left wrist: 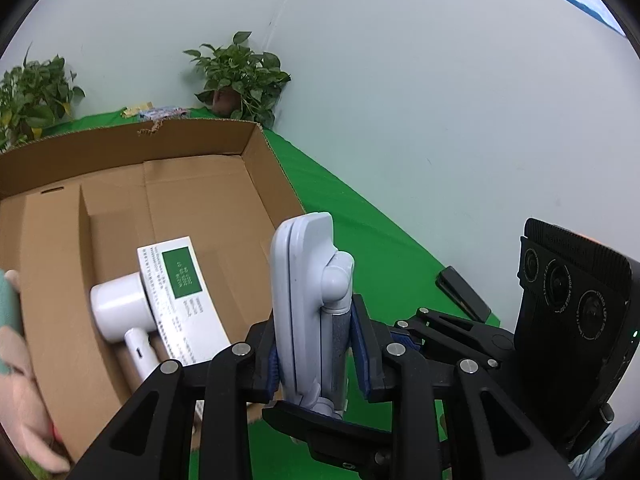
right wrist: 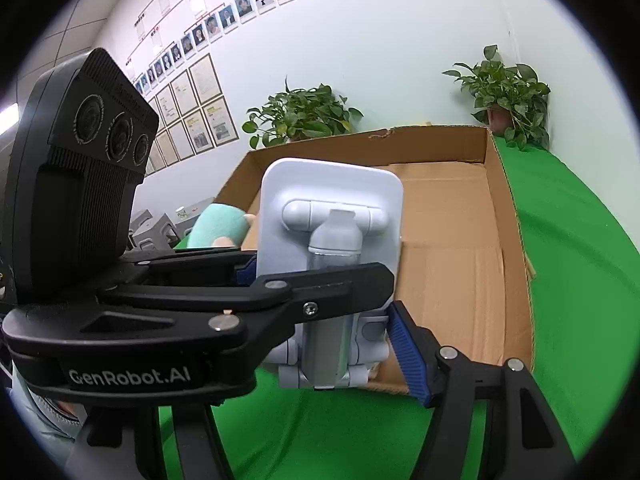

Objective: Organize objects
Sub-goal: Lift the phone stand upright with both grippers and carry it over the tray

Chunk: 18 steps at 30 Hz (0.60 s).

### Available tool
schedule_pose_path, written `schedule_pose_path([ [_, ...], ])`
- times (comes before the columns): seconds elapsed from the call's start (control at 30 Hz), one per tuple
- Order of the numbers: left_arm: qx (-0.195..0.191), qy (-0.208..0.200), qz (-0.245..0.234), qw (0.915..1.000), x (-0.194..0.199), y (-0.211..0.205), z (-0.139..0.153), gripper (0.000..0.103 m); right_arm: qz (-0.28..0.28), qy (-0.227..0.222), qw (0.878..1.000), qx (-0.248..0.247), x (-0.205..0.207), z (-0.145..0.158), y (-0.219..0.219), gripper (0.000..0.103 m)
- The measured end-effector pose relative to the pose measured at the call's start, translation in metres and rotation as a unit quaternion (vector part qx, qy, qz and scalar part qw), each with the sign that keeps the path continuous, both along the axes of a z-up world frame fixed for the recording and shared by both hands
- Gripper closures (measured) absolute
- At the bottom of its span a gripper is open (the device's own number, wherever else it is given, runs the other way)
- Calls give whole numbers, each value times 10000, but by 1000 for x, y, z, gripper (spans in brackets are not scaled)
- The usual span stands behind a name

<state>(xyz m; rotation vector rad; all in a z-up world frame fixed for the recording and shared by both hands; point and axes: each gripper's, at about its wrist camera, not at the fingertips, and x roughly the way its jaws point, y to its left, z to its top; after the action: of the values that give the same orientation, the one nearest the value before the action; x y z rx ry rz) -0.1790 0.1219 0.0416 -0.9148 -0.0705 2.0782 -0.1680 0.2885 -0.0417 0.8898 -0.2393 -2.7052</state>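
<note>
A light grey folding phone stand [left wrist: 308,304] is upright between the blue pads of my left gripper [left wrist: 320,354], which is shut on its stem at the near edge of an open cardboard box [left wrist: 224,200]. In the right wrist view the same stand [right wrist: 328,240] fills the middle, with the left gripper's black fingers across it. My right gripper [right wrist: 352,344] is open; one blue pad [right wrist: 408,354] sits right of the stand's base, apart from it. A white hair dryer [left wrist: 120,312] and a white box with a green label [left wrist: 180,300] lie in the box.
A pink and teal plush toy [left wrist: 16,360] is at the box's left side, also in the right wrist view [right wrist: 220,226]. A black flat object [left wrist: 464,294] lies on the green cloth [left wrist: 360,240]. Two potted plants [left wrist: 240,76] [left wrist: 32,96] stand by the white wall.
</note>
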Motion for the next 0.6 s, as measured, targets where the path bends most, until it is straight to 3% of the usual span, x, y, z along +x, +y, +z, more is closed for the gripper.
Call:
schedule_pose_path([
  [0.23, 69, -571, 42, 9983, -43, 14, -33, 77, 25, -321, 9995, 4, -25, -14, 14, 38],
  [0.6, -138, -1544, 189, 9877, -86, 39, -102, 77, 43, -1331, 9908, -232, -56, -64, 40, 39],
])
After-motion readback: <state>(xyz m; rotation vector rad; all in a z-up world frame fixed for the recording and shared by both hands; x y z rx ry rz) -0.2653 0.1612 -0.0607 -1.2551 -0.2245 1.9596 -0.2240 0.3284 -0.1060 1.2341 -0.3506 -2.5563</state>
